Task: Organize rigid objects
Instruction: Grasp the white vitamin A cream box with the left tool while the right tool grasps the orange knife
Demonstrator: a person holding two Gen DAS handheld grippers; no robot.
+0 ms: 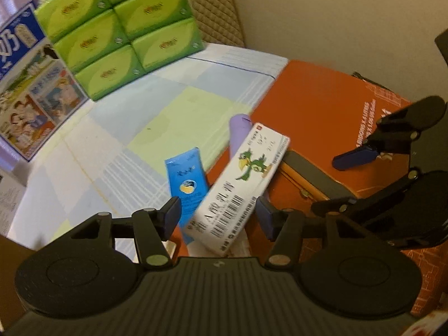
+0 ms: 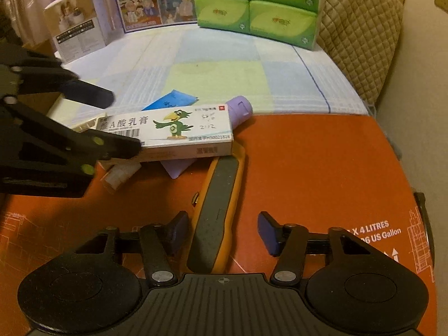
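A white carton with a green bird [image 1: 238,184] lies tilted across the edge of an orange cardboard box [image 1: 322,112], one end between the fingers of my left gripper [image 1: 218,212]. The pads stand a little off its sides, so this gripper is open. In the right wrist view the carton [image 2: 173,131] rests on a purple tube [image 2: 240,109] and a blue packet [image 2: 170,99]. A yellow and grey tool [image 2: 215,224] lies flat on the orange box [image 2: 308,168], between the fingers of my right gripper [image 2: 221,224]. That gripper is open, its right pad clearly off the tool.
Green tissue packs [image 2: 257,8] are stacked at the back of the checked tablecloth [image 2: 218,56], next to a cartoon-printed carton [image 2: 156,2] and a white box [image 2: 78,28]. A quilted chair back [image 2: 361,42] stands at the right. A small pale tube [image 2: 120,175] lies under the bird carton.
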